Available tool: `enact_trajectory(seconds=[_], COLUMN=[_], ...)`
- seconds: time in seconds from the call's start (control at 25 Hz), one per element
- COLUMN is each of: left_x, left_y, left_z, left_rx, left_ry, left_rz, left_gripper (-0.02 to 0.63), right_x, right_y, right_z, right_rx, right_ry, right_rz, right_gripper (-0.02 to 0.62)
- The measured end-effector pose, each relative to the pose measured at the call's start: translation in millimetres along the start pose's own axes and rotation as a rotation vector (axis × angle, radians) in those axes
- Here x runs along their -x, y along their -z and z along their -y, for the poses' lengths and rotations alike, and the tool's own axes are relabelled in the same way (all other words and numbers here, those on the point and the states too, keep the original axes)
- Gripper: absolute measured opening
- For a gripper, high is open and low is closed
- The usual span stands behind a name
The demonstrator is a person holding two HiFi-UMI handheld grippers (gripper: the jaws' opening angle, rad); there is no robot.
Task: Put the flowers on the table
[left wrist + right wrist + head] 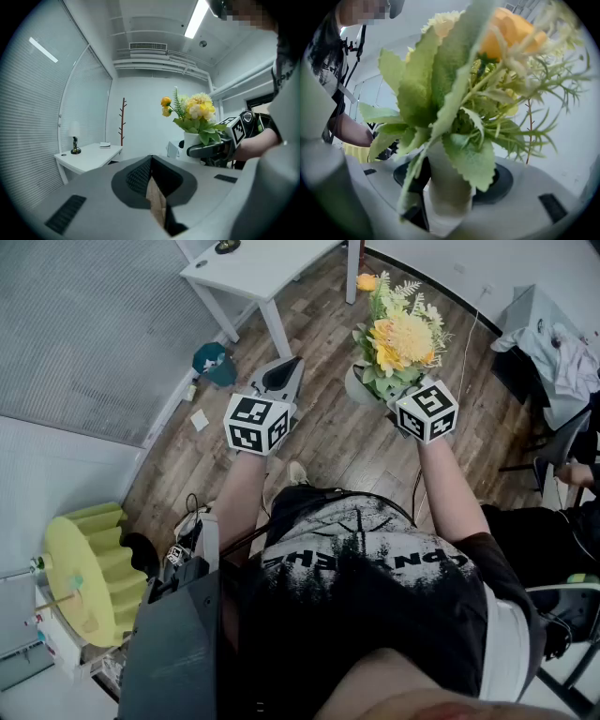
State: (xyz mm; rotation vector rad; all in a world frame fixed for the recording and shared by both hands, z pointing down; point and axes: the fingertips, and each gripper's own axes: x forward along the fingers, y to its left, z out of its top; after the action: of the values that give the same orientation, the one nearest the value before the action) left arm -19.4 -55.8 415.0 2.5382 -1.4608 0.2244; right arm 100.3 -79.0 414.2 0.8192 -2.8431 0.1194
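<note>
The yellow and orange flowers (pixel 403 338) with green, saw-edged leaves stand upright in a white cylindrical vase (pixel 359 385), which is carried in the air above the brown wood-plank floor (pixel 328 451), well short of the surface it is meant for. The right gripper (pixel 394 397) is clamped on that vase: in the right gripper view the pale body of the vase (pixel 447 187) sits squarely between the two jaws, which stand wide around it, while leaves and blooms fill most of the picture above. From the left gripper view the flowers (pixel 194 112) and the vase (pixel 191 140) show off to the right, with the right gripper (pixel 211 150) round the vase's lower part. The left gripper (pixel 281 376) is held level beside it, apart from the vase, its jaws closed together with nothing between them. Ahead of both stands the white rectangular surface (pixel 253 268), near the wall, with a small dark-based lamp (pixel 74 140) on it and a thin brown branching coat stand (pixel 123 122) beyond.
</note>
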Motion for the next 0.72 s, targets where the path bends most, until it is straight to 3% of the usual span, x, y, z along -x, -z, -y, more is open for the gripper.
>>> enact_trajectory(seconds=[0.72], left_x=[4.1], left_y=[1.7], left_z=[-5.6], left_rx=[0.012], left_ry=[-0.017], left_rz=[-0.01], left_gripper=[0.012], right_x=[-7.0], right_y=[-2.4], right_z=[-13.9], right_rx=[-0.001], right_ry=[-0.03], right_rz=[0.008], right_gripper=[0.255])
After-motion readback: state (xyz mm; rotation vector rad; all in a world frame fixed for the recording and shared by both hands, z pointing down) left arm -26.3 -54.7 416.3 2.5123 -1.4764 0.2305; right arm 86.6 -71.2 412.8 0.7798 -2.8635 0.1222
